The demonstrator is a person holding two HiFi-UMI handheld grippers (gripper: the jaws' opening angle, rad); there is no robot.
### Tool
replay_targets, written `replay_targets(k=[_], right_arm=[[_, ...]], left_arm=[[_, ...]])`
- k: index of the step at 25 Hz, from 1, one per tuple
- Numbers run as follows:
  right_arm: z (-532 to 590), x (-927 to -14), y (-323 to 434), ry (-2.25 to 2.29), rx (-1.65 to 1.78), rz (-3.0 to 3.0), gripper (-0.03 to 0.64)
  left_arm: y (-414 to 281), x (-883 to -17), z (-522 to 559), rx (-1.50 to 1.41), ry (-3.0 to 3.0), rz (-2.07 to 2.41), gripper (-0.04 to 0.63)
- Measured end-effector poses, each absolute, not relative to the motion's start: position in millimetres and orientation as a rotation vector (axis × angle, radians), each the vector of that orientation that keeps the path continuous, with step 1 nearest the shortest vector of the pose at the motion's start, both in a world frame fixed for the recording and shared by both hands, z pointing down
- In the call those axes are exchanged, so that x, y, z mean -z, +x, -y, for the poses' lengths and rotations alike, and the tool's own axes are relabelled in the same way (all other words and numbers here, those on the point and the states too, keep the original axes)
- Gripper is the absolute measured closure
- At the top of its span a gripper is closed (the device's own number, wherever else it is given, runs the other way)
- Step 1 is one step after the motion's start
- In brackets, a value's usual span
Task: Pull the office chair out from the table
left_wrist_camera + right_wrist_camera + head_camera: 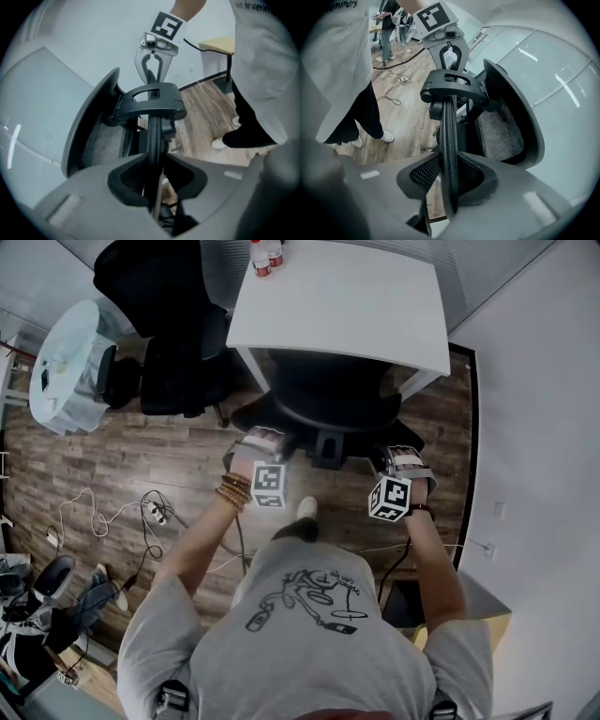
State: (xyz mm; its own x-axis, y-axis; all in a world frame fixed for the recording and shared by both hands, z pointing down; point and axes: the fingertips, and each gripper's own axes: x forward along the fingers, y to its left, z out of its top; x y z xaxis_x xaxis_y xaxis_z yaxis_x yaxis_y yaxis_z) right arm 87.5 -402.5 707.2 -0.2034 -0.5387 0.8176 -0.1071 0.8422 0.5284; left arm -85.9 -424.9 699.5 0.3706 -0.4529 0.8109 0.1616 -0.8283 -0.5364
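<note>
Tightly on office chair (328,399): left hand-held gripper (153,158); right hand-held gripper (449,157)

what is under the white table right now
The office chair is tucked under the white table; its black backrest sticks out at the near edge. The seat and anything else beneath are hidden by the table.

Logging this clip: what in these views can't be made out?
Seat of the office chair: head view, hidden under the table.
The bottles: head view, cut off by the top edge, labels too small.
Some dark items on the floor, lower left: head view, too small.
</note>
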Motion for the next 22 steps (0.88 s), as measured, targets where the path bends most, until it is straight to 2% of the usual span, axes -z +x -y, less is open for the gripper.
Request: replay_targets(k=[22], right_arm=[[368.7,-707.9,87.3,0.513,0.390,1.759,0.505]], left_arm=[[-86.3,-700.8,390.2,1.545,-2.096,-0.257,0.497]])
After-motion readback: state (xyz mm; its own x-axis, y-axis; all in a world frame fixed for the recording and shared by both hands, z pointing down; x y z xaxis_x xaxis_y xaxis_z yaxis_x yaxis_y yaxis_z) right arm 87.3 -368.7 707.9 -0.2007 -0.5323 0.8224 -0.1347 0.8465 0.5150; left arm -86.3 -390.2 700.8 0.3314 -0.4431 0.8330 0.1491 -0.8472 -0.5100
